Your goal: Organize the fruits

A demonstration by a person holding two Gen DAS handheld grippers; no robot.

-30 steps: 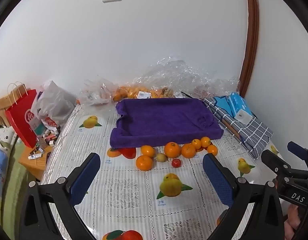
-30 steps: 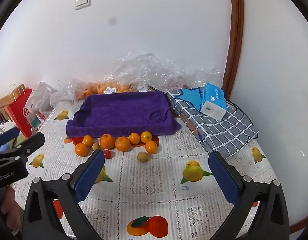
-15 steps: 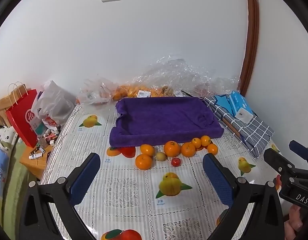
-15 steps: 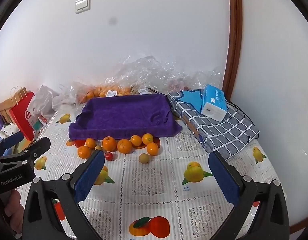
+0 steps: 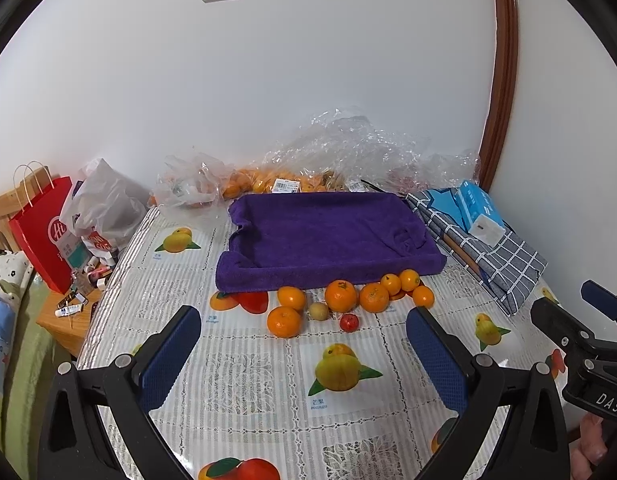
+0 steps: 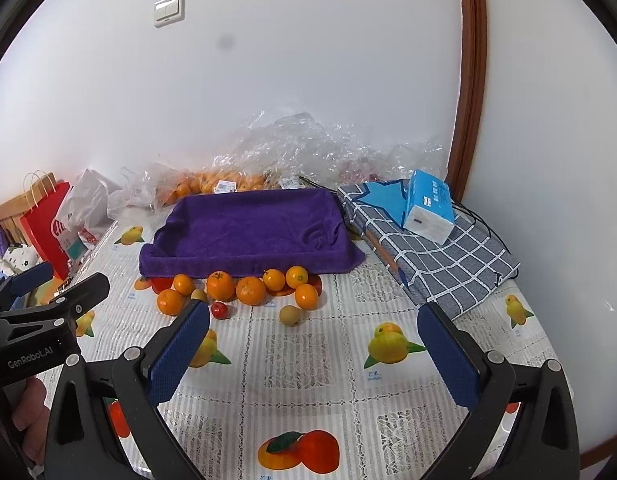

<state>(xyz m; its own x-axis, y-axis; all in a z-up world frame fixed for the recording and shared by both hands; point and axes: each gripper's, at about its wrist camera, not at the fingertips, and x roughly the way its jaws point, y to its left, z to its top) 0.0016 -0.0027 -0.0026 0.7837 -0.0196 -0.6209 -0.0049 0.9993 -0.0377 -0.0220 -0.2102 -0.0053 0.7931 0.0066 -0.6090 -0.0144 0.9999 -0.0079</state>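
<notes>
Several oranges (image 5: 340, 295) (image 6: 250, 290), a small red fruit (image 5: 348, 322) (image 6: 219, 310) and small tan fruits (image 5: 319, 311) (image 6: 289, 315) lie in a row on the table, just in front of a purple towel-lined tray (image 5: 328, 236) (image 6: 248, 232). My left gripper (image 5: 304, 340) is open and empty, above the table short of the fruit. My right gripper (image 6: 314, 340) is open and empty, also short of the fruit. Each gripper shows at the edge of the other's view.
Clear plastic bags with more oranges (image 5: 268, 182) lie behind the tray against the wall. A checked cloth bundle (image 6: 440, 248) with a blue tissue pack (image 6: 428, 206) sits right. A red paper bag (image 5: 42, 228) and a grey plastic bag (image 5: 104, 208) stand left.
Both grippers have drawn back and risen slightly, so the fruit and tray look a little farther away. Both stay open. No fruit has moved.
</notes>
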